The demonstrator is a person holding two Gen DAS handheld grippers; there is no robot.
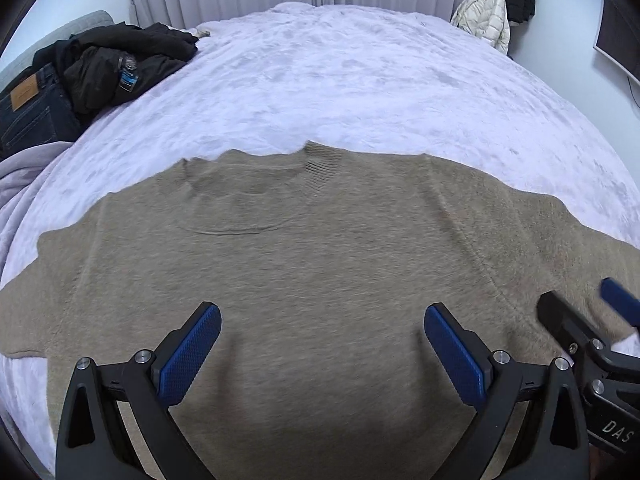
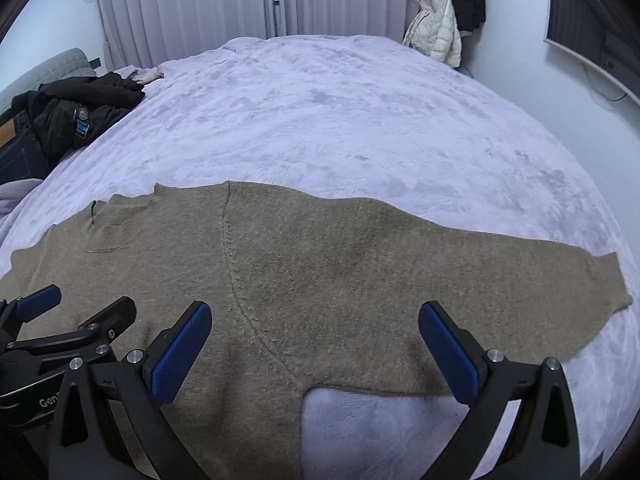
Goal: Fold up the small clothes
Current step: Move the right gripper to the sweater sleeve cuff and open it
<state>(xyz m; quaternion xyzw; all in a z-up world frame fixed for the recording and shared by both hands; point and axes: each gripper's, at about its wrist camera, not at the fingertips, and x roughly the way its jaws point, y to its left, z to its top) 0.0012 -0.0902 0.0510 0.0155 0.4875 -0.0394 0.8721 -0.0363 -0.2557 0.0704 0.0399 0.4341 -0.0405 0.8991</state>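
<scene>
A tan fuzzy sweater (image 1: 304, 264) lies spread flat on the bed, collar at the far side, sleeves stretched out left and right. My left gripper (image 1: 322, 320) is open and empty above the sweater's body. My right gripper (image 2: 314, 316) is open and empty above the right armpit seam, with the right sleeve (image 2: 520, 272) stretching out to the right. The right gripper also shows at the right edge of the left wrist view (image 1: 580, 304). The left gripper shows at the left edge of the right wrist view (image 2: 88, 300).
The bed has a pale lavender plush cover (image 1: 360, 72). A pile of black clothes (image 1: 116, 64) and dark jeans (image 1: 28, 112) lies at the far left corner. Jackets (image 2: 440, 28) hang by the curtains. A monitor (image 2: 580, 28) hangs on the right wall.
</scene>
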